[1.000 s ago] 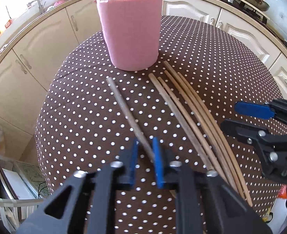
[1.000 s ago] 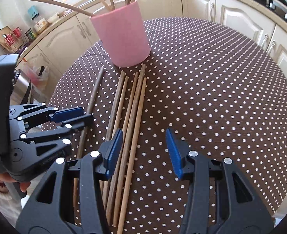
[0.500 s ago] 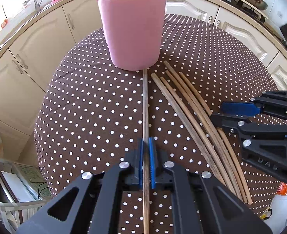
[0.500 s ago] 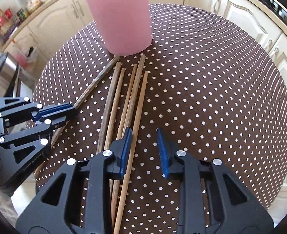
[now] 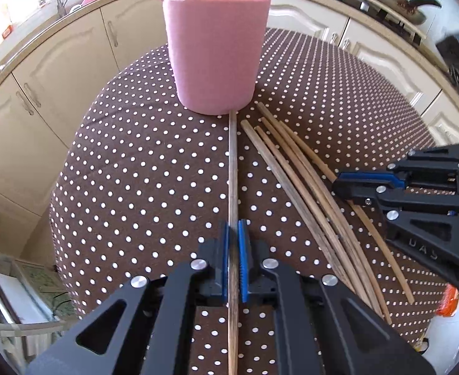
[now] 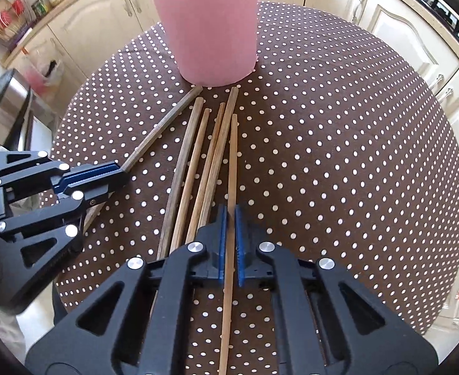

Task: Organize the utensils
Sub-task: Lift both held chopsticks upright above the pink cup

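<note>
A pink holder point(image 5: 215, 53) with several chopsticks standing in it sits at the far side of the dotted table point(image 5: 129, 168). My left gripper point(image 5: 233, 228) is shut on a dark chopstick point(image 5: 233, 172) whose tip touches the holder's base. Several loose chopsticks point(image 5: 295, 172) lie to its right. In the right wrist view my right gripper point(image 6: 228, 211) has its jaws closing on the rightmost light chopstick point(image 6: 232, 156), with the pads against its sides. The other loose chopsticks point(image 6: 195, 156) lie beside it, below the holder point(image 6: 206, 28). The left gripper point(image 6: 121, 176) holds the dark chopstick point(image 6: 164, 128) at the left.
The round table carries a brown cloth with white dots point(image 6: 338, 156). Cream kitchen cabinets point(image 5: 42, 72) curve around it, with a pan point(image 5: 395, 3) on the counter behind. A plastic bag point(image 6: 42, 75) hangs at the left.
My left gripper closed on the dark chopstick and swung it to point straight at the holder. My right gripper moved closer and narrowed its jaws around the rightmost light chopstick.
</note>
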Action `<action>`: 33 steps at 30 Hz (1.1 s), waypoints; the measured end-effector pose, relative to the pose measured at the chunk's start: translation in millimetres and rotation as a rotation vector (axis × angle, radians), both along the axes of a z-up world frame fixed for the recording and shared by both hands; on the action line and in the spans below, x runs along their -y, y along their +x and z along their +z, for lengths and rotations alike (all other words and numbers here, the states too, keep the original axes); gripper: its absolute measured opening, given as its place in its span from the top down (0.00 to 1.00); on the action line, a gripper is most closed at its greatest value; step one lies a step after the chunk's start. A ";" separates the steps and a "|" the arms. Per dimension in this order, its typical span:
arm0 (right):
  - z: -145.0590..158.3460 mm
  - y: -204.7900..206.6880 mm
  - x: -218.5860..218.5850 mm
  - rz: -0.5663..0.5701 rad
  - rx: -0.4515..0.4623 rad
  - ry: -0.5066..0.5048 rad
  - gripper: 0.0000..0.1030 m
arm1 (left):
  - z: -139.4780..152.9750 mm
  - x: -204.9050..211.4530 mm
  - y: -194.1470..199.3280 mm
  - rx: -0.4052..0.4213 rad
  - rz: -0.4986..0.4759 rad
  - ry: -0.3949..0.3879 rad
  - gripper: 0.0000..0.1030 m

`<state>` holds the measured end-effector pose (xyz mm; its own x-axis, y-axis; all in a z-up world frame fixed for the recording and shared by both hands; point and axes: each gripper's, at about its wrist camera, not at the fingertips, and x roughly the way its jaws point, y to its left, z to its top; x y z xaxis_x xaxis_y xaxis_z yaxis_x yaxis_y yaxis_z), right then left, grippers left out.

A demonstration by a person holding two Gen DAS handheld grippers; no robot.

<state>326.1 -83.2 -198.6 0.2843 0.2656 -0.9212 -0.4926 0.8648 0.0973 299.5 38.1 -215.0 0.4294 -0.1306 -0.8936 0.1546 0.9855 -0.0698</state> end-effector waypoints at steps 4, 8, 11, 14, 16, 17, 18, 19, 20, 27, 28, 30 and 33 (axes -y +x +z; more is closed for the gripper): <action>12.1 -11.2 14.3 -0.011 0.040 0.076 0.95 | 5.2 -9.1 -12.9 0.067 0.012 -0.039 0.94; 29.2 -23.6 29.3 -0.023 0.105 0.168 0.95 | 19.8 -20.1 -29.2 0.158 0.034 -0.082 0.94; 44.6 -33.8 38.7 -0.031 0.169 0.228 0.95 | 33.0 -28.0 -47.2 0.248 0.043 -0.099 0.94; 57.4 -44.5 47.8 -0.048 0.219 0.295 0.95 | 45.0 -40.7 -66.7 0.341 0.063 -0.138 0.94; 65.4 -50.7 54.5 -0.057 0.253 0.333 0.95 | 51.3 -46.1 -79.4 0.401 0.076 -0.158 0.94; 69.7 -52.5 58.1 -0.060 0.267 0.350 0.95 | 54.3 -50.0 -87.8 0.438 0.076 -0.178 0.94; 73.3 -54.0 57.4 -0.060 0.275 0.370 0.95 | 57.7 -51.0 -92.0 0.462 0.076 -0.188 0.94; 76.5 -55.4 58.9 -0.060 0.282 0.383 0.95 | 59.6 -53.9 -98.9 0.496 0.077 -0.195 0.94; 78.6 -58.4 60.4 -0.064 0.295 0.392 0.95 | 61.8 -56.4 -106.2 0.537 0.078 -0.198 0.94; 104.8 -58.3 63.7 -0.074 0.380 0.471 0.95 | 85.9 -81.5 -139.1 0.812 0.193 -0.267 0.94; 109.8 -58.1 64.3 -0.073 0.392 0.480 0.95 | 91.0 -84.1 -140.2 0.850 0.210 -0.281 0.94; 118.5 -57.5 61.2 -0.077 0.428 0.493 0.95 | 101.0 -88.2 -140.3 0.922 0.247 -0.311 0.94; 131.1 -53.6 57.4 -0.076 0.470 0.521 0.95 | 117.3 -90.5 -126.5 1.001 0.282 -0.336 0.94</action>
